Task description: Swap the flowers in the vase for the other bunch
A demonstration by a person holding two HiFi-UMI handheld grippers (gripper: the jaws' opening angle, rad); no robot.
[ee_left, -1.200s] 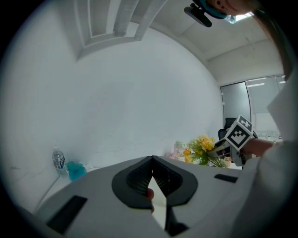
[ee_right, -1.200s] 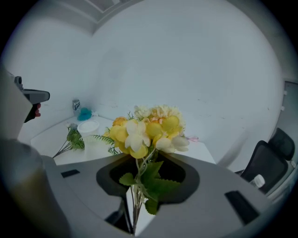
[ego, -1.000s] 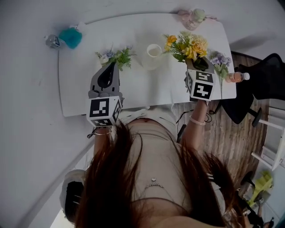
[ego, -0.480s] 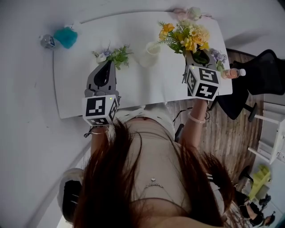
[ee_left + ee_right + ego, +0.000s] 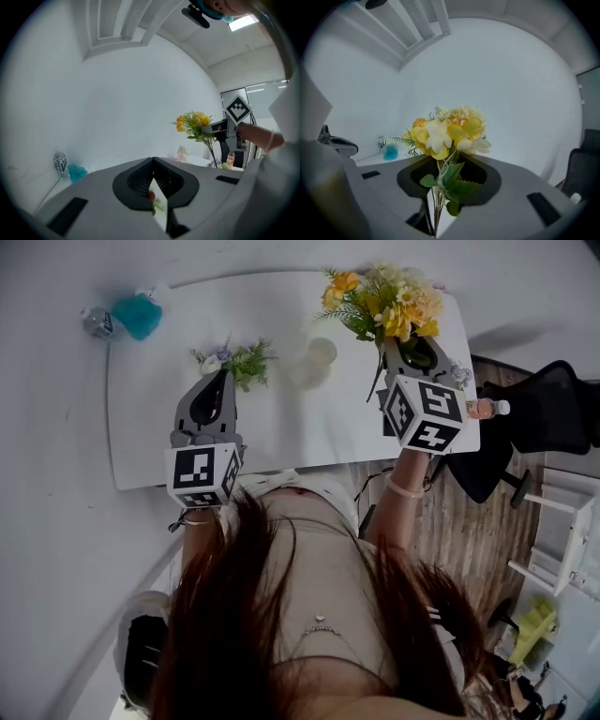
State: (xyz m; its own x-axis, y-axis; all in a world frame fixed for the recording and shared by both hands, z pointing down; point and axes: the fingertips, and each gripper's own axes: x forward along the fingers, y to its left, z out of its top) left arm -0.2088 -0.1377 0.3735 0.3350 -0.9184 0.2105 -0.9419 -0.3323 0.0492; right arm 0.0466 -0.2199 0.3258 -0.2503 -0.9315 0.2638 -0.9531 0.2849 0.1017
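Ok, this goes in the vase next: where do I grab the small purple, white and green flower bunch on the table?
By the thin stems below the leaves, not the blooms. The flower bunch lies flat on the white table, so bring the left gripper in low from the near edge, jaws opened across the stems. Their direction is unclear.

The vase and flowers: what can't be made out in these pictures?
- Inside of the vase: head view, too small and washed out against the white table.
- Stem ends of the yellow bouquet: right gripper view, cut off by the bottom edge.
- Stems of the small bunch: head view, the left gripper overlaps them, so whether it holds them is unclear.
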